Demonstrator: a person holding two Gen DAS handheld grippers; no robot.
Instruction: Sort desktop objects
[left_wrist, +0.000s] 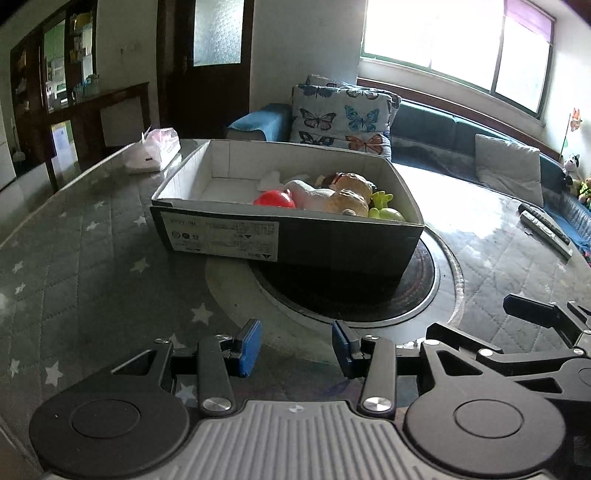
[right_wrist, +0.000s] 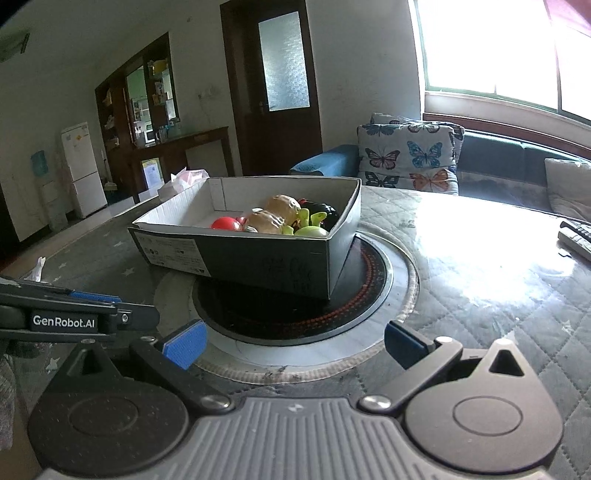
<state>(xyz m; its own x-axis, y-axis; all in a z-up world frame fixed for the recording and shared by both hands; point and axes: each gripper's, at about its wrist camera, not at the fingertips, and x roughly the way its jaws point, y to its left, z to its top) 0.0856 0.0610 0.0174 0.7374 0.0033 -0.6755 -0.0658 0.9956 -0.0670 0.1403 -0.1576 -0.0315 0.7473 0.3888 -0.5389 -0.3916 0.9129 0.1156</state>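
- Here, in the left wrist view, the left gripper (left_wrist: 297, 345) hovers low over the table (left_wrist: 92, 258), its blue pads parted with nothing between them.
- Ahead, the cardboard box (left_wrist: 332, 240) sits partly over the round black burner (left_wrist: 417, 284) set into the table; inside lie a red ball (left_wrist: 274, 199), two tan burger-like toys (left_wrist: 351, 194) and a green toy (left_wrist: 384, 206).
- Only this view shows a white toy (left_wrist: 308, 194) beside the ball, plus the right gripper (left_wrist: 535, 314) at the right edge.
- In the right wrist view, the right gripper (right_wrist: 295, 343) is spread wide and empty, near the burner rim.
- Only here a dark toy (right_wrist: 325, 212) shows at the box's far corner, and a fridge (right_wrist: 83, 170) stands at the left wall.
- Both views show a quilted star-patterned table cover, a pink tissue pack (left_wrist: 155, 149) behind the box, remotes (left_wrist: 546, 225) to the right, a butterfly cushion (left_wrist: 340, 118) on the sofa, a bright window (left_wrist: 458, 40).
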